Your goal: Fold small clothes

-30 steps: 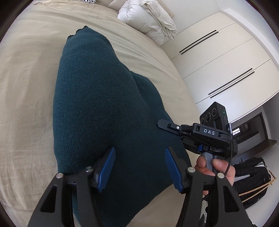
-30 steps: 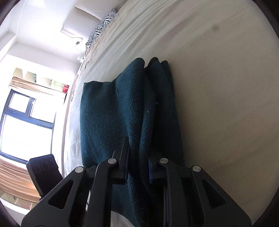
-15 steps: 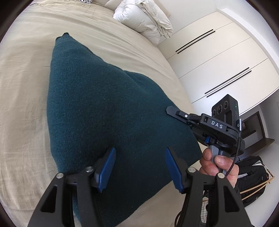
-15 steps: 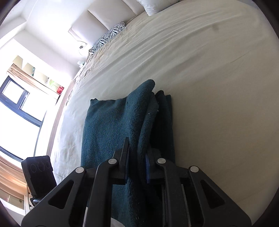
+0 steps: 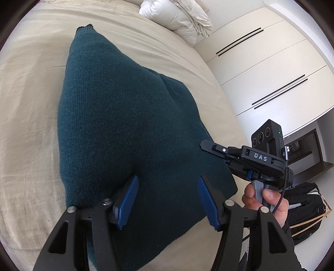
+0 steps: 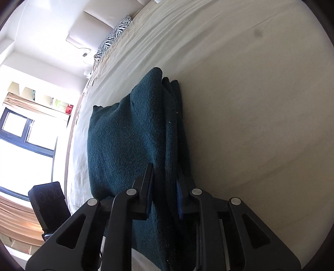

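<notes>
A dark teal knitted garment [image 5: 117, 125] lies folded on the beige bed [image 5: 27, 108]. My left gripper [image 5: 167, 193] is open and hovers over its near end, blue pads apart, touching nothing that I can see. My right gripper [image 6: 165, 187] is shut on the garment's [image 6: 125, 141] stacked right edge; the layers pass between its fingers. From the left wrist view the right gripper [image 5: 210, 147] reaches in at the garment's right side, held by a hand [image 5: 265, 198].
A white duvet [image 5: 177, 18] is heaped at the bed's far end. White wardrobe doors [image 5: 271, 68] stand to the right, a black backpack [image 5: 304, 210] on the floor below. A zebra pillow [image 6: 117, 31] and a window [image 6: 20, 146] lie left.
The garment's far corner has shifted right and its shape has settled flatter. The right gripper has kept its grip on the edge and tilted back. The left gripper stays open.
</notes>
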Motion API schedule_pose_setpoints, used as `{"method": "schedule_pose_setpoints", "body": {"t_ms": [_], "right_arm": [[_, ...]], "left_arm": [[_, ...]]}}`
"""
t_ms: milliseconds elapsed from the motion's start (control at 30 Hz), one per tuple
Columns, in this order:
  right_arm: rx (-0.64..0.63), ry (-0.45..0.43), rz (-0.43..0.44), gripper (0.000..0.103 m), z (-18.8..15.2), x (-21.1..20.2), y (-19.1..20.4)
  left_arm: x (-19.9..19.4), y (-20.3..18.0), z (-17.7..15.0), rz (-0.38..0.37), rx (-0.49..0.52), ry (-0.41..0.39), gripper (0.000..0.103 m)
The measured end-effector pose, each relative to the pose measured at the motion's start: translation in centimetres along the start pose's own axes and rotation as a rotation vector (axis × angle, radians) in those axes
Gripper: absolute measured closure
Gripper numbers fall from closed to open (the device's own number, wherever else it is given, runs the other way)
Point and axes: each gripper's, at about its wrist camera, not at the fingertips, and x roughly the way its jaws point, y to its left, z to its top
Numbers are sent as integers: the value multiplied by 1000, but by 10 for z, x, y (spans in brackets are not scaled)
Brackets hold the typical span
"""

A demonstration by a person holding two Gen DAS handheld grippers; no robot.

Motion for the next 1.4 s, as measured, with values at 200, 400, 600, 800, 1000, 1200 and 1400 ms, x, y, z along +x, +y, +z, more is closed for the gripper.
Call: {"method": "schedule_pose_setpoints", "body": {"t_ms": [200, 400, 600, 800, 1000, 1200, 1400], "right_arm": [[-73, 26, -43, 86, -25, 2, 10], [-6, 7, -15, 92, -45, -7, -9], [57, 18, 48, 94, -55, -3, -17], [68, 3, 72, 96, -54, 11, -42], [55, -17, 60, 88, -54, -18, -39], [9, -137, 82, 85, -25, -64, -21], [-72, -72, 132, 85, 12, -26, 25]], "left_arm": [[-3, 1, -1, 5, 1, 19, 46], [-7, 6, 0, 23, 4, 52, 52], [-19, 11, -2, 37, 18, 63, 54], [-12, 5, -5, 73, 53, 70, 55], [-28, -2, -8, 91, 90, 33, 55], [-47, -20, 18, 87, 129, -69, 49], [-25, -7, 71, 104, 62, -71, 49]]}}
